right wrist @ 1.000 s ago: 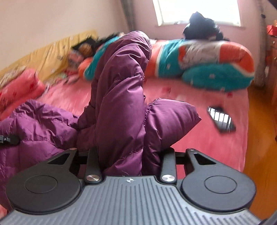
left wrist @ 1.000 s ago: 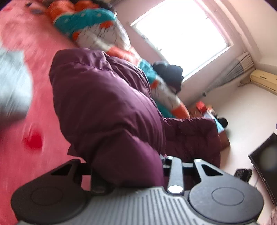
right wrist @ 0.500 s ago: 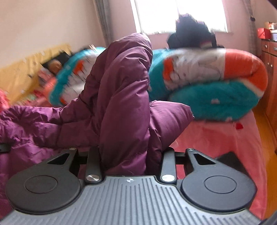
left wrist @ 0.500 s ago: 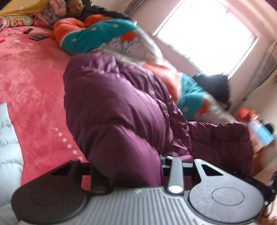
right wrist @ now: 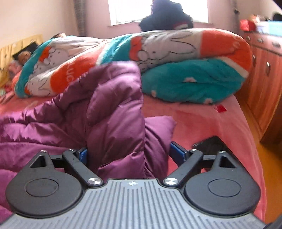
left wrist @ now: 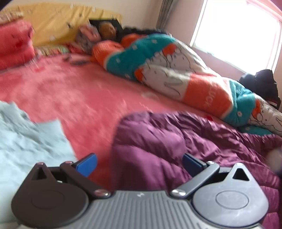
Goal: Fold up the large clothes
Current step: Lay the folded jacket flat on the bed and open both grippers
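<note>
Now both our jaws are springing open — the purple down jacket at twelve o'clock drops free onto the bed, fold laid.

The jacket is lying on the bed before my fingers, the rolled quilt sitting behind it.

Pink bedspread is covering the bed. Rolled quilt in teal, orange and white is lying along the far side, under the window. Dark bundle is sitting on the quilt. Pale blue cloth is lying near left. Wooden cabinet is standing right.
</note>
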Action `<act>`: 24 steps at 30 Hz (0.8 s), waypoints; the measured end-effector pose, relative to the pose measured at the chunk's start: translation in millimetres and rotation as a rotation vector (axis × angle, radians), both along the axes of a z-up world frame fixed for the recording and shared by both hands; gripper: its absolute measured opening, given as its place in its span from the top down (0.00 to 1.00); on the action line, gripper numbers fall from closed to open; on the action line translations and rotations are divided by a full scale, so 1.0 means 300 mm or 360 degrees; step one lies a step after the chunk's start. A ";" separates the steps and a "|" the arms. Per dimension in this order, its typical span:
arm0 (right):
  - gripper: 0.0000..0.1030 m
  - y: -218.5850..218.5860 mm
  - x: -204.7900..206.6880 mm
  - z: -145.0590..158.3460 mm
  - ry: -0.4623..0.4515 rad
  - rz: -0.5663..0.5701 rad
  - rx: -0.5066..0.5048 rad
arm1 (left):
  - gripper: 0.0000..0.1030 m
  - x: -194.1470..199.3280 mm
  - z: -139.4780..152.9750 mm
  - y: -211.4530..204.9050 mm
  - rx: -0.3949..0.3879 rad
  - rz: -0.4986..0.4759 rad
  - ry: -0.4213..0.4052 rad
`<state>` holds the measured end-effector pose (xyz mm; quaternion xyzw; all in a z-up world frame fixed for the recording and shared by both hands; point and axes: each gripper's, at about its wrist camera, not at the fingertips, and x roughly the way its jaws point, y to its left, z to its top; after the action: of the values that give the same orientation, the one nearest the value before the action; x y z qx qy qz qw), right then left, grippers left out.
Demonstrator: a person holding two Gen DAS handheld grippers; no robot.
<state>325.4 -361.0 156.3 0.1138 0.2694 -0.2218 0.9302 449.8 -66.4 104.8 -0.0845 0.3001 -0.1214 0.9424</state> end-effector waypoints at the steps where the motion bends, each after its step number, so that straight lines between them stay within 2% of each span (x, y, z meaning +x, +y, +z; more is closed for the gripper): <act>1: 0.00 -0.005 -0.009 0.007 -0.0028 -0.0022 0.0013 | 0.01 -0.023 0.020 0.020 0.0023 0.0030 -0.0047; 3: 0.00 -0.031 -0.049 0.025 -0.0085 -0.0072 -0.0008 | 0.01 -0.068 0.049 0.047 0.0060 0.0046 -0.0126; 7: 0.00 -0.060 -0.112 0.062 -0.0201 -0.0155 0.0100 | 0.01 -0.171 0.061 0.051 0.0152 0.0044 -0.0187; 10: 0.00 -0.051 -0.169 0.104 -0.0351 -0.0223 0.0055 | 0.01 -0.248 0.034 0.040 0.0152 -0.0026 -0.0141; 13: 0.00 -0.065 -0.218 0.146 -0.0375 -0.0266 0.0063 | 0.01 -0.344 0.001 0.022 0.0158 -0.0072 -0.0111; 17: 0.00 0.003 -0.305 0.174 -0.0430 -0.0208 0.0032 | 0.01 -0.463 -0.043 0.008 0.0079 -0.0112 -0.0024; 21: 0.00 0.092 -0.481 0.147 -0.0448 -0.0155 0.0053 | 0.01 -0.581 -0.083 -0.005 -0.0006 -0.0148 0.0054; 24: 0.00 0.156 -0.529 0.122 -0.0458 0.0009 0.0090 | 0.01 -0.678 -0.105 -0.005 -0.0031 -0.0175 0.0077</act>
<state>166.6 -314.3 193.0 0.1699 0.1398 -0.1928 0.9563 246.3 -68.0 73.2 -0.0801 0.3259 -0.1738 0.9258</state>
